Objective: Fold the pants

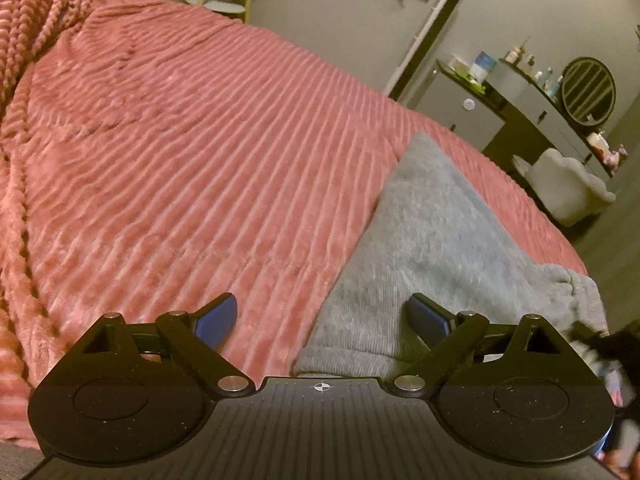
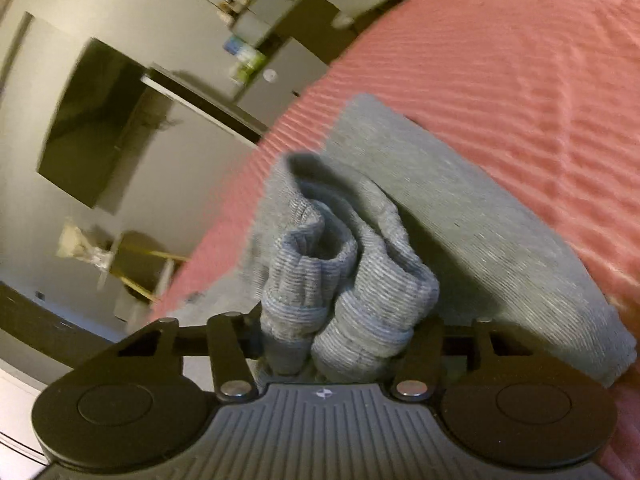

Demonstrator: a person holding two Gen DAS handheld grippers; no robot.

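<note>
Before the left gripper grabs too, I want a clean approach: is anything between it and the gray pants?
Nothing visible. The left gripper is open right over the pants edge on the pink blanket. The right gripper already clamps the bunched cuffs.

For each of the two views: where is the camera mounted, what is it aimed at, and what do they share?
Left wrist: sits behind the open left tongs, looking low across the pink bedspread toward a dresser.
Right wrist: sits behind the right tongs, shut on the bunched cuffs of the grey pants, wall beyond.
Shared: pants, bedspread, dresser.
</note>
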